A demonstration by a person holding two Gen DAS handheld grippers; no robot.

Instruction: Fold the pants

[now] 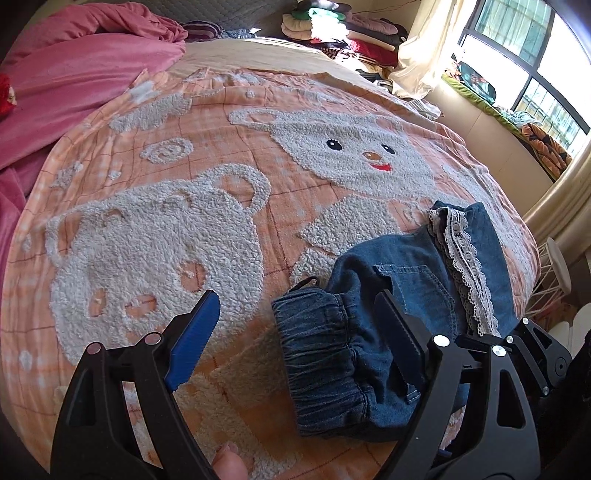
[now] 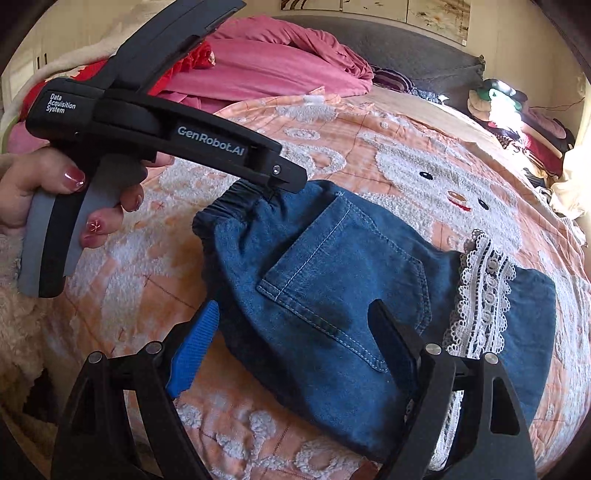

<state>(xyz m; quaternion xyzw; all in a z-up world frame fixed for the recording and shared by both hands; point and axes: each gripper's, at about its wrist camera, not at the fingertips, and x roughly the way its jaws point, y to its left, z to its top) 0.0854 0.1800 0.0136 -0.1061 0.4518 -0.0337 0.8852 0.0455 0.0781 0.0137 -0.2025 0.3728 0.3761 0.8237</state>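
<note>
Denim pants (image 2: 332,288) lie folded small near the bed's (image 1: 147,229) right edge — left gripper (image 1: 295,321) and right gripper (image 2: 295,332) spread wide, empty; next, likely a last tidying.

Bedspread (image 1: 155,229) open leftward; pink duvet (image 1: 74,74) probably blocks beyond.

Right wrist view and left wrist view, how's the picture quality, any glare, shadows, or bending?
Left wrist view: the window is bright, the clothes pile beside it is blown out, and fisheye bows the bedspread. Right wrist view: sharp, with even light on the denim pants, a soft shadow under the right gripper, dark vignette corners, and the left gripper looming large.
</note>
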